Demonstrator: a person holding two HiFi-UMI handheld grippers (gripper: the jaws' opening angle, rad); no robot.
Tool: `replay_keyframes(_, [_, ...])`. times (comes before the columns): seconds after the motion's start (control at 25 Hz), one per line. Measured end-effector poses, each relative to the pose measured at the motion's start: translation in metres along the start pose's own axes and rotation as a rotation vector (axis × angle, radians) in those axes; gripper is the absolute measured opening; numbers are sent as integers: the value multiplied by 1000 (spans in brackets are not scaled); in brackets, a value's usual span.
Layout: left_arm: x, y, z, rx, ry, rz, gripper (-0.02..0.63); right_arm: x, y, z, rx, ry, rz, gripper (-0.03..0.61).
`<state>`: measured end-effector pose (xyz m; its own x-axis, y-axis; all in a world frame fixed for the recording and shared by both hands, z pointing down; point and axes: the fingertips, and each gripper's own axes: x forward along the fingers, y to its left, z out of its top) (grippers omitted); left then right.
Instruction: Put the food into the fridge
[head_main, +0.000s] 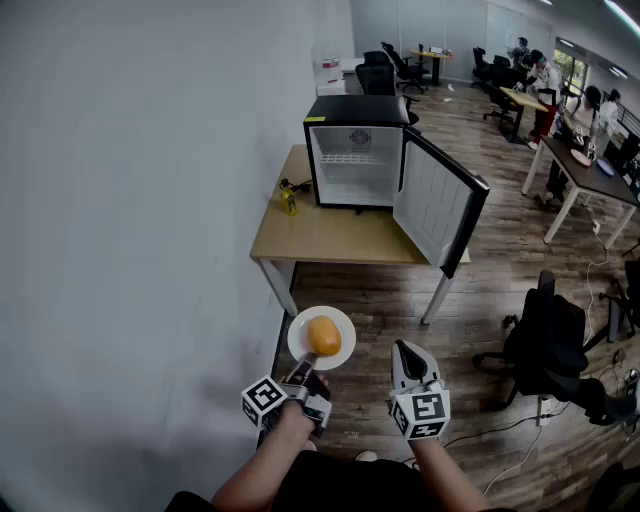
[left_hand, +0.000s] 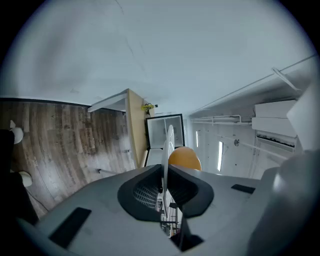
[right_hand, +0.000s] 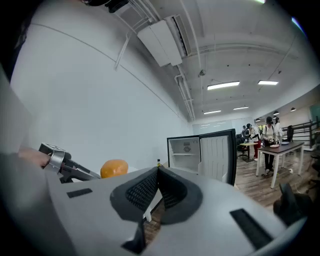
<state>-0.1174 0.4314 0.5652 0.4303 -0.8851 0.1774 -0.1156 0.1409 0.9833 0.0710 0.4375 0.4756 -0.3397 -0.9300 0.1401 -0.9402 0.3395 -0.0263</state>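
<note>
Head view: left tool (head_main: 301, 378) pinches rim of white plate (head_main: 346, 345) carrying round orange food (head_main: 323, 335), well short of open fridge (head_main: 355, 150); right tool (head_main: 403, 352) pressed together, empty. Plate likely stiff, fragile; food could roll, keep level.

Orange food (head_main: 323, 335) on a white plate (head_main: 298, 342), black fridge (head_main: 355, 110) white inside, tan table (head_main: 320, 235), brown wood-grain floor (head_main: 400, 290).

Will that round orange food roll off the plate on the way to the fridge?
It might. The orange food looks rounded and lies loose on the shallow white plate, so a tilt could set it rolling. The left gripper pinches the plate at one edge only, so it may wobble. Kept level, it probably stays put.
</note>
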Motion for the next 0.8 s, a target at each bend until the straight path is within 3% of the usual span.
replay_keyframes(0.24, [4, -3, -2, 2, -18, -24, 31, -2, -3, -12, 24, 3, 27, 60])
replay_keyframes(0.52, [3, 6, 1, 23, -24, 3, 29, 0, -1, -18, 0, 5, 19, 60])
replay_keyframes(0.8, [49, 7, 22, 20, 18, -6, 29, 45, -14, -16, -21, 21, 21, 60])
